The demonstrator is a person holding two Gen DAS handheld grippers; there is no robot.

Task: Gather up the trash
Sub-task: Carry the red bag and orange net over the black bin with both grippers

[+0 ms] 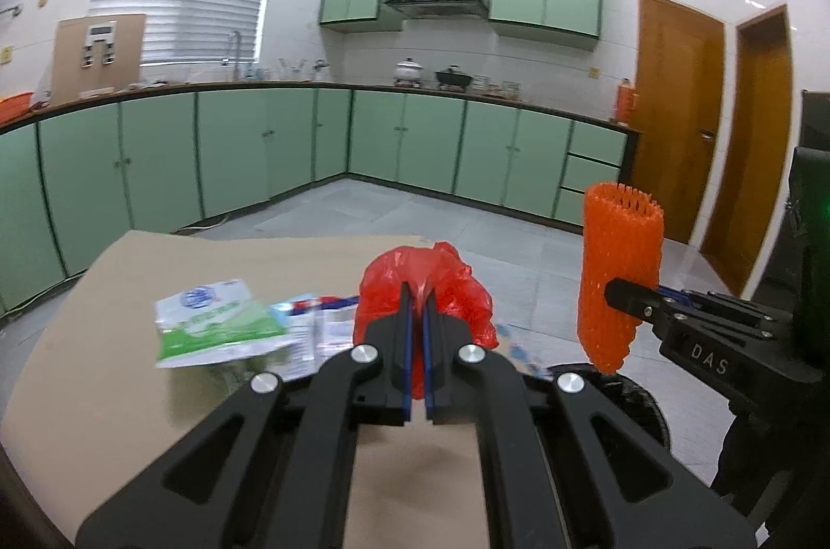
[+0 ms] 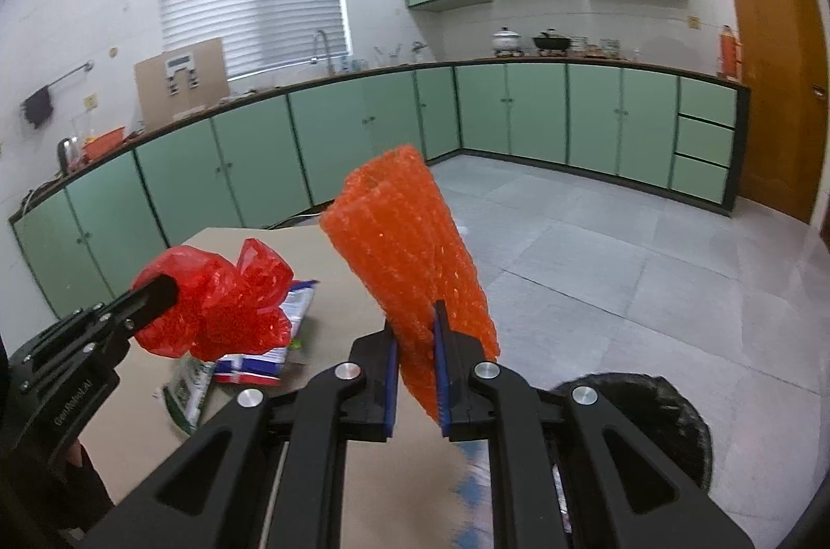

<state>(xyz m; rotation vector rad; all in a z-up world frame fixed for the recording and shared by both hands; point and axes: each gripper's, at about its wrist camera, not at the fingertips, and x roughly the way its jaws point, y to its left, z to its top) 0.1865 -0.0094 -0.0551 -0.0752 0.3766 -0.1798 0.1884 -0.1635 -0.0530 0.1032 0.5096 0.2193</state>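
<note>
Cardboard sheet [image 1: 129,315]; green kitchen cabinets [image 1: 233,154]

1. The black bin [image 2: 669,398] sits mostly hidden behind the right gripper [image 2: 416,331], its contents unreadable.
2. Packets [image 1: 223,326] on the cardboard sheet [image 1: 104,341] are blurred, print illegible.
3. The red plastic bag [image 1: 423,289] covers further wrappers [image 1: 332,320].
</note>
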